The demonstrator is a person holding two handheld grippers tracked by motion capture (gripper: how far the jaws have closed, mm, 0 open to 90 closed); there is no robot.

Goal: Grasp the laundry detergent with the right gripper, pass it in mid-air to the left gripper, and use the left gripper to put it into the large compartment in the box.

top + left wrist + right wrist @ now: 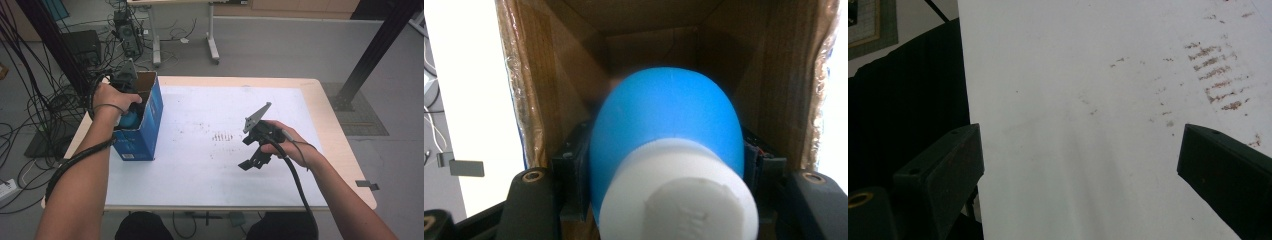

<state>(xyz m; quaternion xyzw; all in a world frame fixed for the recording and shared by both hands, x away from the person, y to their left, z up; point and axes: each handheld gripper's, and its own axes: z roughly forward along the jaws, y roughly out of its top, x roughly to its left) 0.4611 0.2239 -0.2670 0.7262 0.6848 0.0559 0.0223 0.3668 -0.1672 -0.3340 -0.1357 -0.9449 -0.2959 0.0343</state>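
While left gripper [664, 200] fingers [574, 180] clamp blue bottle [664, 115], right gripper [1083, 165] wide open, empty.

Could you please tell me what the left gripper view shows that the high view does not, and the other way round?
The left gripper view looks into the box's brown cardboard inside and shows the blue bottle's white cap, with the left gripper's black pads pressed on the bottle's sides. The high view takes in the white table top, the box's blue outside, both forearms, and the right gripper, open above the table with nothing between its jaws. Both show the blue bottle held by the left gripper at the open box.
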